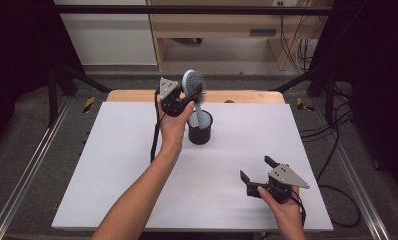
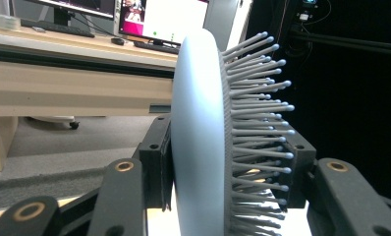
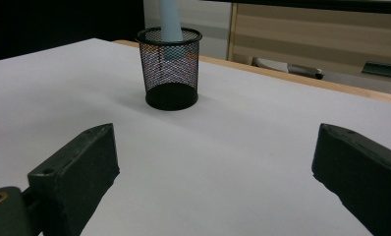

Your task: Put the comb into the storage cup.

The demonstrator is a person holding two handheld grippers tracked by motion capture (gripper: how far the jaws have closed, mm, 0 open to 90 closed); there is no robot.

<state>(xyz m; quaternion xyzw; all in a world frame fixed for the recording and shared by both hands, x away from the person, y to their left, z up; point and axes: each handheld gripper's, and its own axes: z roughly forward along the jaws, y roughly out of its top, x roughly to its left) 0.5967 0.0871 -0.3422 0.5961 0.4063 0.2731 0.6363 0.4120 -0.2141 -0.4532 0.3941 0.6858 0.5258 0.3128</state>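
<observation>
A pale blue hairbrush (image 1: 194, 86) stands upright with its handle down inside a black mesh cup (image 1: 200, 128) at the table's far middle. My left gripper (image 1: 186, 99) is shut on the brush head: in the left gripper view one jaw presses the smooth back of the hairbrush (image 2: 198, 142) and the other sits against the grey bristles (image 2: 257, 137). My right gripper (image 1: 257, 169) rests open near the front right of the table, nothing between its jaws. From the right gripper view the mesh cup (image 3: 169, 69) stands ahead with the brush handle (image 3: 170, 24) rising out of it.
The white table top (image 1: 137, 165) has a wooden strip (image 1: 247, 96) along its far edge. Black frame rails (image 1: 32, 165) run down both sides. Cables (image 1: 337, 150) trail off to the right. A desk with monitors (image 2: 149, 19) lies beyond.
</observation>
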